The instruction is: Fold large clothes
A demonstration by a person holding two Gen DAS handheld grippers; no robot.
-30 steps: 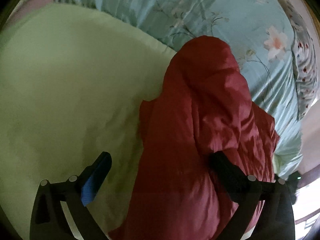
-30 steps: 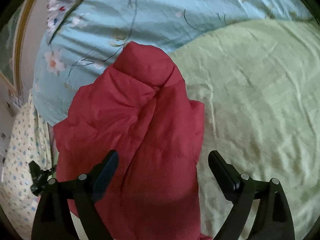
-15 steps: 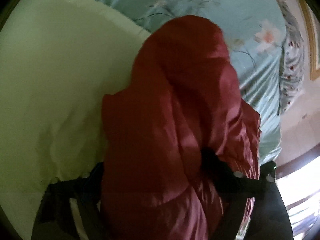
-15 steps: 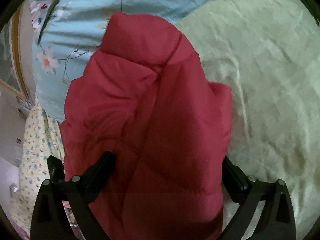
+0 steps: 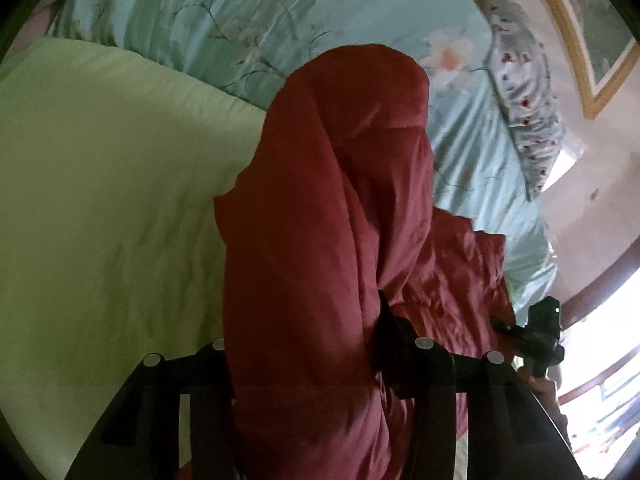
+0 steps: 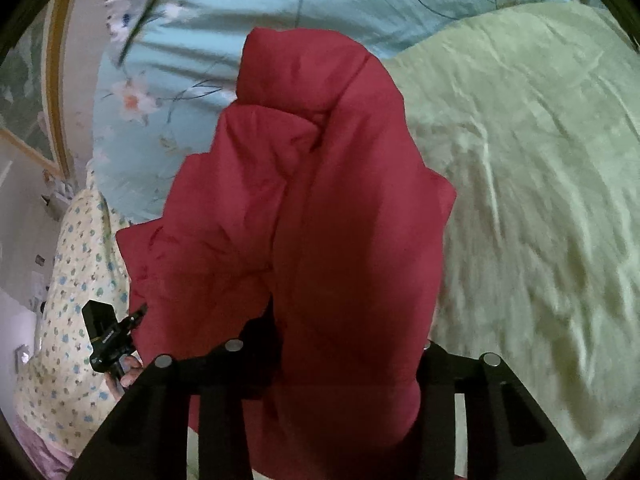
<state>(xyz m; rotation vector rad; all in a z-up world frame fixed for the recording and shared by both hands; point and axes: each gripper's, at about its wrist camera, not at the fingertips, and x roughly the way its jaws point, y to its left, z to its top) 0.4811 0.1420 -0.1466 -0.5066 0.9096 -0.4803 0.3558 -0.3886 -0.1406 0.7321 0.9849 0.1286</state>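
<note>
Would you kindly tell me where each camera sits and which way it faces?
Left wrist: on the left hand-held gripper, looking down along its fingers, closed on the red jacket; the right hand-held gripper shows at right.
Right wrist: on the right hand-held gripper, likewise gripping the jacket; a hand at left.
Shared: jacket, green blanket, floral sheet.

Pale green quilt point(image 5: 104, 208) spread over bed, wrinkled. Teal floral blanket point(image 5: 248, 12) bunched along far edge. Floral pillow point(image 5: 524, 120) at far corner. Gold-framed picture point(image 5: 588, 32) on wall.
</note>
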